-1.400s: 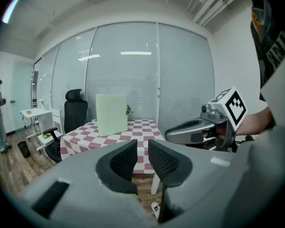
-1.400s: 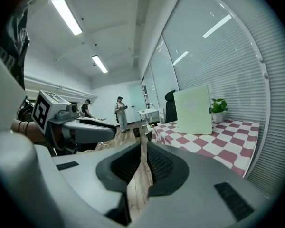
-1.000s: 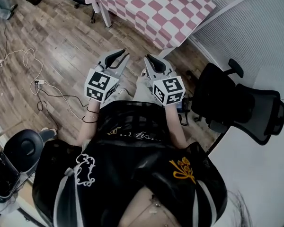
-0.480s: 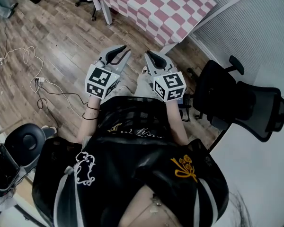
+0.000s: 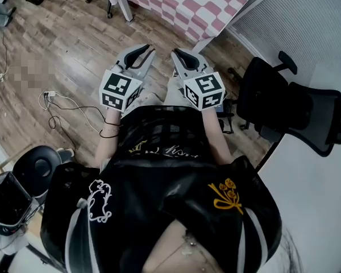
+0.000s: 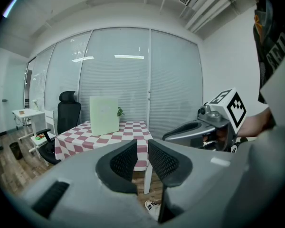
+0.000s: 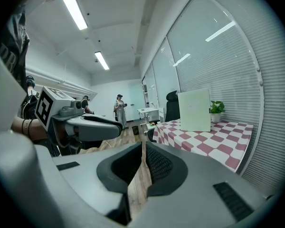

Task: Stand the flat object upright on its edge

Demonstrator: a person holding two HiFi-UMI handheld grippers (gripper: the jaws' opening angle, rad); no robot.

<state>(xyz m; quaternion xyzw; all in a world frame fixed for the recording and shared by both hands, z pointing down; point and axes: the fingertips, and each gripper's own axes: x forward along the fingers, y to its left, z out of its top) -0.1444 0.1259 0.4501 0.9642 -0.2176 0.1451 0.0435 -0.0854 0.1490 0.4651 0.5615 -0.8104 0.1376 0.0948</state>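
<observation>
Floor: wood planks (image 5: 62, 44). A white cable (image 5: 65, 104) lies looped loose across it, beside a small white socket block (image 5: 48, 94). Bench (image 5: 187, 7) covered in pink-and-white check cloth, with a small potted plant (image 7: 217, 109) at its far edge by the slatted blinds (image 6: 118, 75). Black office chair (image 5: 295, 110) right of the bench; second black chair (image 6: 66, 115) behind it. Far end of room: one standing person (image 7: 118, 109), possibly another nearby, too small to confirm. Strip lights (image 7: 76, 8) on.
</observation>
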